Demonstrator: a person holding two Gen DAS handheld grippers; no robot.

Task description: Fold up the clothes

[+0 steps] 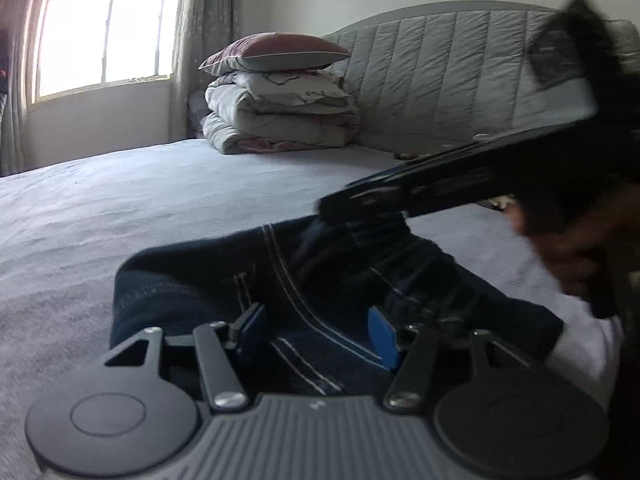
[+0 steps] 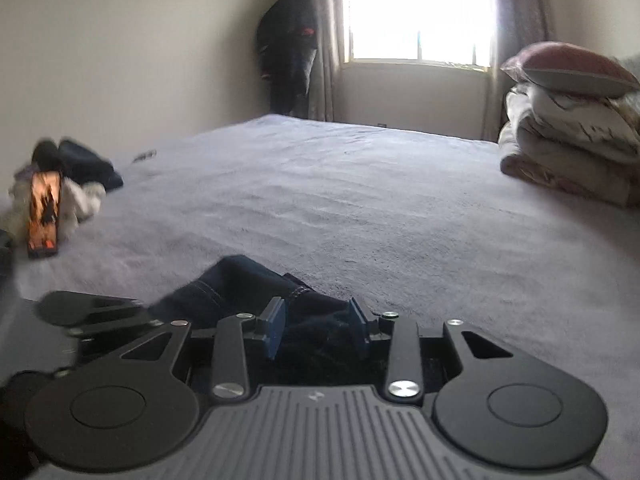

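Dark blue jeans (image 1: 200, 276) with white stitching lie bunched on the grey bed cover (image 1: 120, 208), partly over a white garment (image 1: 588, 344). My left gripper (image 1: 318, 334) is open just above them, with denim lying between the blue pads (image 1: 384, 336), which do not press on it. The other gripper's dark body (image 1: 460, 188) crosses the right of this view, held by a hand (image 1: 580, 248). In the right wrist view my right gripper (image 2: 318, 326) is open, with dark fabric of the jeans (image 2: 224, 280) loose between its pads. Part of the left gripper (image 2: 92, 308) shows at the left.
A stack of folded quilts topped by a pillow (image 1: 280, 112) (image 2: 568, 132) stands by the padded headboard (image 1: 440, 80). A pile of clothes (image 2: 80, 184) and a lit phone (image 2: 44, 216) lie at the bed's left. A dark coat (image 2: 288, 48) hangs by the window.
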